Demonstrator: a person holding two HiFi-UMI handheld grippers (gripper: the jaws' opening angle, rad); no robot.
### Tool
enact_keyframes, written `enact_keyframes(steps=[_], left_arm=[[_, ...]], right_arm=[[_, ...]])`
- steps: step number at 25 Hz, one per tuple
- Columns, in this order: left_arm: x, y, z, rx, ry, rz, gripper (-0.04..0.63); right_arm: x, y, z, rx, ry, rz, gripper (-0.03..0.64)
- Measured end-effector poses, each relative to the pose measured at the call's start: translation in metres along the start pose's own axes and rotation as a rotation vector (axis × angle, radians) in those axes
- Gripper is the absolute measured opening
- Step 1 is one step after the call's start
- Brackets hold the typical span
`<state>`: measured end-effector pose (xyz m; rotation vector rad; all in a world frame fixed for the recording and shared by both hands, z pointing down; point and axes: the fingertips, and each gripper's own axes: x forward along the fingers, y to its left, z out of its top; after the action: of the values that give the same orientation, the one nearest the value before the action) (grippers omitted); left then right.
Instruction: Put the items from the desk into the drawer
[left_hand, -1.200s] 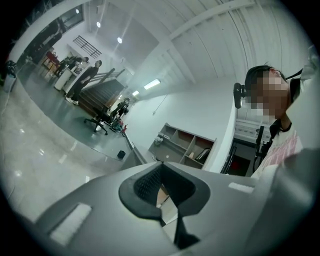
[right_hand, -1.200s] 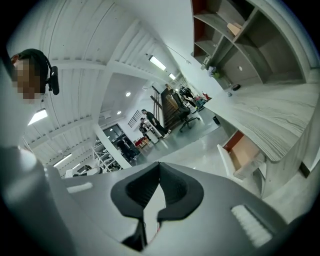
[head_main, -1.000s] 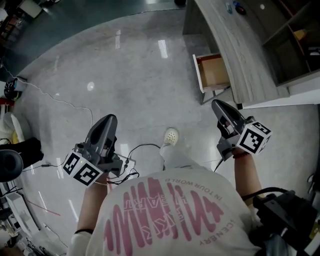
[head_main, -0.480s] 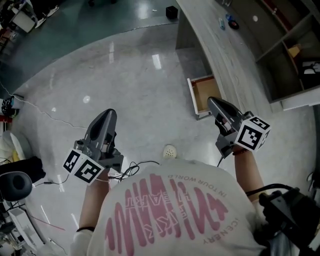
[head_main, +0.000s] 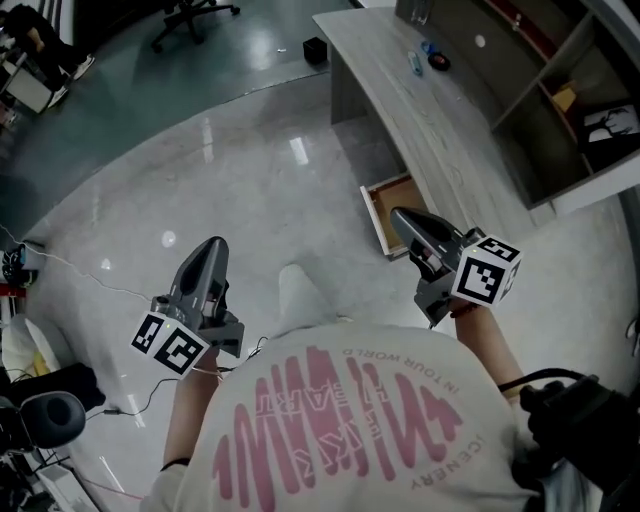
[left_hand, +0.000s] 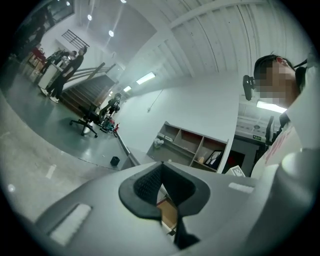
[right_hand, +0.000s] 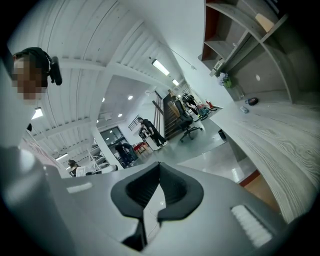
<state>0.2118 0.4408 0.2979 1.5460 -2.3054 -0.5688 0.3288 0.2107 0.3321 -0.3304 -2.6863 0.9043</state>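
A long grey wood-grain desk (head_main: 455, 140) runs along the upper right of the head view, with small blue and dark items (head_main: 428, 58) near its far end. Under it a wooden drawer (head_main: 384, 208) stands pulled out. My right gripper (head_main: 398, 220) is held in the air just in front of the drawer, shut and holding nothing. My left gripper (head_main: 208, 258) hovers over the floor well left of the desk, also shut and holding nothing. The right gripper view shows the desk top (right_hand: 280, 135) and the small items (right_hand: 248, 103) far ahead. Through the left gripper (left_hand: 161, 167) a sliver of drawer (left_hand: 169, 214) shows.
An open shelf unit (head_main: 560, 110) stands behind the desk. A small black bin (head_main: 315, 50) sits at the desk's far end, an office chair (head_main: 190, 15) beyond it. Cables (head_main: 60, 265) trail over the glossy floor at the left. People stand far off in the hall.
The person has walked toward the desk: desk and drawer lie nearer and lower in the head view. Both grippers went forward with the person and stayed shut.
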Motion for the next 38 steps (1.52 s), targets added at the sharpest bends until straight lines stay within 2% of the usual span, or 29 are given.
enact_keyframes(steps=[3,8,14,17,21,26,30,38], left_arm=[[0.034,0.015,0.003,0.034,0.035,-0.053,0.018],[0.107,0.052,0.011,0.023,0.103,-0.148,0.018],[0.194,0.079,0.053,0.066,0.170,-0.316,0.018],[0.227,0.099,0.071,0.101,0.214,-0.362,0.018],[0.262,0.130,0.101,0.113,0.226,-0.416,0.018],[0.293,0.166,0.127,0.114,0.225,-0.455,0.018],[0.309,0.187,0.133,0.124,0.253,-0.488,0.018],[0.340,0.224,0.141,0.090,0.252,-0.476,0.018]], right_arm=[[0.008,-0.014,0.011,-0.014,-0.026,-0.047,0.006],[0.028,-0.057,0.038,0.039,-0.094,-0.164,0.006],[0.079,-0.090,0.088,0.064,-0.154,-0.243,0.006],[0.110,-0.097,0.115,0.075,-0.195,-0.256,0.006],[0.147,-0.104,0.142,0.055,-0.221,-0.290,0.006],[0.182,-0.112,0.169,0.037,-0.260,-0.325,0.006],[0.204,-0.122,0.177,0.035,-0.268,-0.349,0.006],[0.232,-0.137,0.184,0.059,-0.258,-0.398,0.006]])
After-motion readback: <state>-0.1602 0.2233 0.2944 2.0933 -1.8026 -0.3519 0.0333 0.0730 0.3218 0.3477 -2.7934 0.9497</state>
